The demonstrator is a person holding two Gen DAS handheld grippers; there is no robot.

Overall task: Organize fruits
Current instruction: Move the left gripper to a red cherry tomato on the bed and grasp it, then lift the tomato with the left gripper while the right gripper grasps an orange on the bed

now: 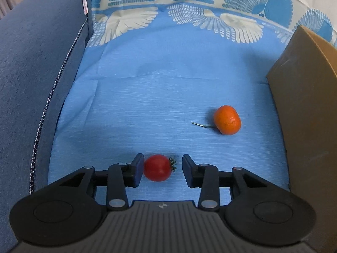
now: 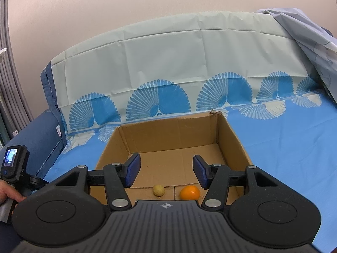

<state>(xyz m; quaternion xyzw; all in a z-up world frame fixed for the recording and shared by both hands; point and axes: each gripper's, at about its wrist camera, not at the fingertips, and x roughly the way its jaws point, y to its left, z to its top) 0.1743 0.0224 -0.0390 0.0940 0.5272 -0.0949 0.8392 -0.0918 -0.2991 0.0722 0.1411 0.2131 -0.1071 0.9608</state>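
L gripper [image 1: 161, 169] sits low over the blue cloth [image 1: 147, 97] w/ jaws spread around a red tomato [image 1: 157, 167]; its left finger touches the tomato, the right one stands apart, so nothing is clamped. An orange mandarin [image 1: 227, 119] lies on the cloth beyond the tomato, nearer the cardboard box [image 1: 303, 97]. R gripper [image 2: 165, 171] hangs over the box [image 2: 168, 130] w/ jaws wide, holding nothing; inside the box, near its front wall, a small yellow fruit [image 2: 158, 190] and an orange [image 2: 189, 192] lie apart.

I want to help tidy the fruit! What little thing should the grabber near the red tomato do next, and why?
Probably close the left gripper gently on the tomato. Its jaws are open with the tomato between them, near one finger and apart from the other. The cardboard box already holds two fruits.
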